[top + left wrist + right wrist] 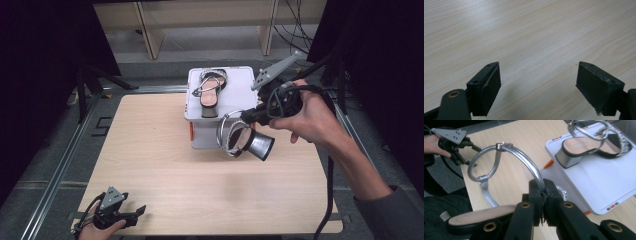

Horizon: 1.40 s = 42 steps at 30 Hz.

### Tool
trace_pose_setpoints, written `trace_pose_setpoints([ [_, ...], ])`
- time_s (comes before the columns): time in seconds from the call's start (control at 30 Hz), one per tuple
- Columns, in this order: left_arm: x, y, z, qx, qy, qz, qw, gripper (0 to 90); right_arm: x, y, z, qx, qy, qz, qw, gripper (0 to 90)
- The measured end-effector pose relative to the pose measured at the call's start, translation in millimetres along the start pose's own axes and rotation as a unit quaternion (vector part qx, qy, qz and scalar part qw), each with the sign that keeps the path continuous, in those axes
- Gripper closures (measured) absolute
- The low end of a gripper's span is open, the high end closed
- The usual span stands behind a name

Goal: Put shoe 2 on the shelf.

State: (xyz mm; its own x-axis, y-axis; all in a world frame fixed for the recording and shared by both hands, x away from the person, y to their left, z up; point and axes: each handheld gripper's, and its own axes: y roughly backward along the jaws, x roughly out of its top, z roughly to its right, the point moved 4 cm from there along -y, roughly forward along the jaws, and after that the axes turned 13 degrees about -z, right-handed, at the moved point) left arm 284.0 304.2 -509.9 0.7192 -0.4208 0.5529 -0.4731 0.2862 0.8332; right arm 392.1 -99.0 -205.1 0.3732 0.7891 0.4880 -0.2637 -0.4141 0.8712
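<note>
A pale wooden desk (165, 165) sits in a dim room with dark curtains on both sides and wooden furniture legs behind it. In the high view, a white box (240, 85) stands at the far edge of the desk with one silver sandal (212, 92) resting on its lid, while the right tongs (246, 120) hold the second sandal (245, 140) in the air just in front of the box, heel hanging down toward the person; the left tongs (135, 212) rest low at the near left corner, well apart from both shoes. In the left gripper view, those tongs (537, 82) stand wide with nothing between them, above bare wood. In the right gripper view, the right tongs (543, 205) are pinched on the thin silver ankle strap (524, 157), so the shoe dangles and will likely swing: the strap looks soft and slick, the block heel heavy and stiff, so the sole or heel would be a steadier hold.
</note>
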Motion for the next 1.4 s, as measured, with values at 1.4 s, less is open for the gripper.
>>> trace_pose_setpoints([
  [1.4,-1.5,3.0,4.3,-0.01,0.0,0.01,0.9999,19.2,123.4,-9.2,153.6,-0.156,-0.122,-0.004,0.9802,86.8],
])
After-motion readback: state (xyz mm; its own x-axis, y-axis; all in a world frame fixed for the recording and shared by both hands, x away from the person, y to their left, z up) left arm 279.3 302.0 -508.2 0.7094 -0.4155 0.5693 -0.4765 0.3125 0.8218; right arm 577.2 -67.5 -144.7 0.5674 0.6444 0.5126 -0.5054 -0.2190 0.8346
